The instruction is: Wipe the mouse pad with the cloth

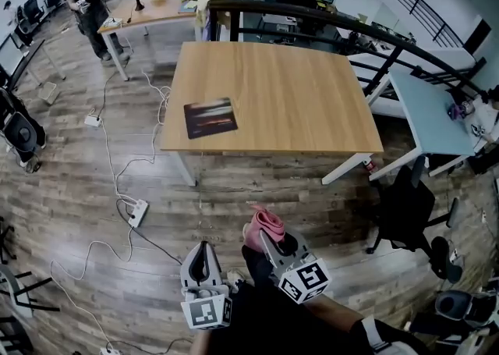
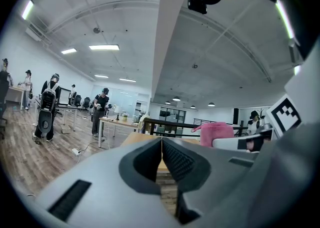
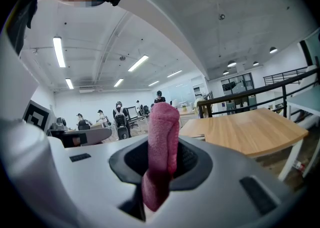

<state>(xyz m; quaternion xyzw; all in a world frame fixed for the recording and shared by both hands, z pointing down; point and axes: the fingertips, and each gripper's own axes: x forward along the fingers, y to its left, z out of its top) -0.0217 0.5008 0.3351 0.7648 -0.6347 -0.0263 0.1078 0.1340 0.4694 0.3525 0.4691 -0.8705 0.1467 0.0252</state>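
A dark mouse pad [image 1: 210, 118] lies flat near the front left corner of the wooden table [image 1: 273, 96]. My right gripper [image 1: 269, 238] is held low, well short of the table, shut on a folded pink cloth [image 1: 265, 225] that sticks up between its jaws [image 3: 162, 142]. My left gripper [image 1: 201, 260] hangs beside it to the left, jaws shut with nothing between them [image 2: 161, 159]. The pink cloth [image 2: 216, 133] also shows at the right of the left gripper view. Both grippers are over the floor, a good distance from the mouse pad.
Cables and a power strip [image 1: 137, 212] run over the wood floor left of the table. A black office chair [image 1: 409, 209] stands at the right, by a pale blue table [image 1: 425, 115]. A black railing [image 1: 343, 30] runs behind. A person [image 1: 87, 2] stands far left.
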